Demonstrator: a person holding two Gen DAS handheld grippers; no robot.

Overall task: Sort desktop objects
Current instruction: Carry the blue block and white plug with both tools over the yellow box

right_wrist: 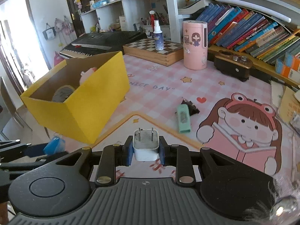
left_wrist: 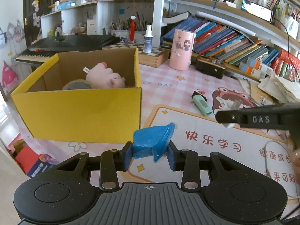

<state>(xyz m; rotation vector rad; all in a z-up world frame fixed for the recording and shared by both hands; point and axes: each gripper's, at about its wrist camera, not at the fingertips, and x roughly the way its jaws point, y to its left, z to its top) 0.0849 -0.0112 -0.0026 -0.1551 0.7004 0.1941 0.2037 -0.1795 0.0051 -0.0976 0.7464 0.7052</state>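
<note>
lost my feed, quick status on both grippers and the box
Left gripper shut on blue packet. Right gripper shut on white charger plug. Yellow box open, plush and tape inside. Path clear.

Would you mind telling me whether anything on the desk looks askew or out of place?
The row of colourful books on the low shelf leans heavily sideways instead of standing upright. A mint-green rectangular case lies loose on the pink checked mat, partly over a small black object, not yet sorted.

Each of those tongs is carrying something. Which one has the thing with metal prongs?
The right tongs hold it: a white plug adapter with two metal prongs pointing up. The left tongs grip only a crinkly blue wrapped packet with no prongs.
</note>
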